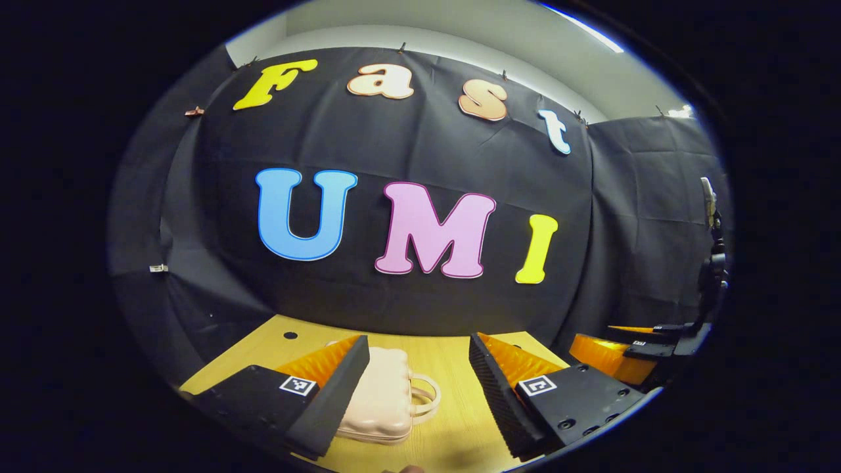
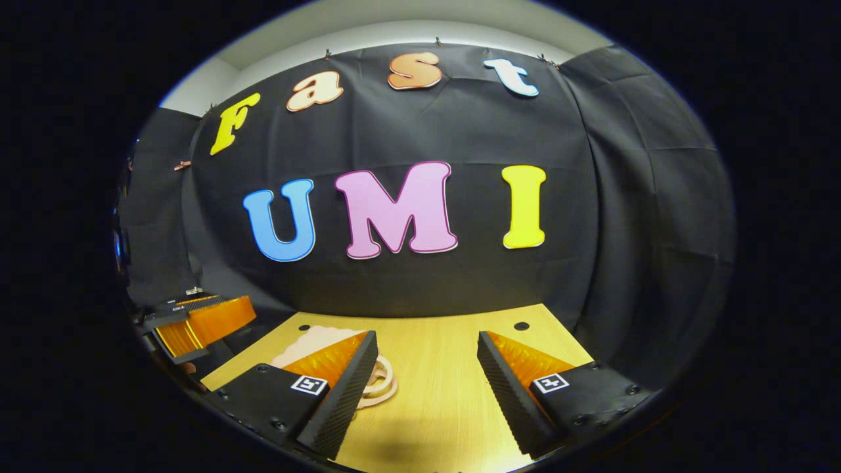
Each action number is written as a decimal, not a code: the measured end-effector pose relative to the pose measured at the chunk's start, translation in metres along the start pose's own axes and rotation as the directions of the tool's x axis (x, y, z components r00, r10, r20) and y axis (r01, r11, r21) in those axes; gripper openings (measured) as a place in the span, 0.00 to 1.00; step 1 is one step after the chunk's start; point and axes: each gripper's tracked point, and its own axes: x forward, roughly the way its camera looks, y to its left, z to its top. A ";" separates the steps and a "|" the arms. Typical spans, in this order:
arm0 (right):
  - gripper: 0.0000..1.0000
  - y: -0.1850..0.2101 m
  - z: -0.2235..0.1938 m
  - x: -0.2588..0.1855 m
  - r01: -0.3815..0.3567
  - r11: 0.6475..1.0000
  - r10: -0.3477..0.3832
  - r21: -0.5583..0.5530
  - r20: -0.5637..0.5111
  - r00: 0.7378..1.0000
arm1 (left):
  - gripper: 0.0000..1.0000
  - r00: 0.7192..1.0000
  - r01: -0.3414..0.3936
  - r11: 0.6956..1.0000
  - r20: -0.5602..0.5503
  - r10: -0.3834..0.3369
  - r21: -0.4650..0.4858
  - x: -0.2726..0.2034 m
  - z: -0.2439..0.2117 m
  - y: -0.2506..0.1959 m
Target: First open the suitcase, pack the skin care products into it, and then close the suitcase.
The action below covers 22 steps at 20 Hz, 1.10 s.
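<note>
A small pale pink suitcase (image 1: 384, 401) with a looped handle lies closed on the wooden table (image 1: 447, 368), partly behind my left gripper's left finger. My left gripper (image 1: 420, 387) hangs open above the table, nothing between its fingers. In the right gripper view the same suitcase (image 2: 315, 341) peeks out behind the left finger, its handle (image 2: 381, 384) showing beside it. My right gripper (image 2: 427, 387) is open too, over bare table to the right of the suitcase. The right gripper (image 1: 631, 348) appears at the far right of the left gripper view, and the left gripper (image 2: 197, 322) at the far left of the right gripper view.
Black cloth walls close the booth behind and at both sides of the table (image 2: 453, 348). Small dark holes (image 2: 521, 326) mark the tabletop near its back corners. Something small (image 1: 410, 469) pokes in at the table's front edge.
</note>
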 end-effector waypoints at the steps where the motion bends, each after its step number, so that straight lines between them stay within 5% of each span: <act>1: 0.96 0.004 0.003 -0.003 -0.005 1.000 0.005 0.004 0.006 1.000 | 0.96 1.000 -0.004 1.000 0.003 0.004 -0.001 -0.003 0.000 0.006; 12: 0.97 -0.009 0.016 -0.033 0.033 0.999 -0.032 -0.020 0.060 0.998 | 0.96 0.997 -0.074 0.997 0.002 0.074 0.037 -0.017 -0.010 0.042; 22: 0.97 -0.025 0.029 -0.034 -0.040 0.999 0.040 0.001 0.093 0.995 | 0.96 0.989 -0.149 0.988 -0.001 0.149 0.043 -0.031 -0.011 0.021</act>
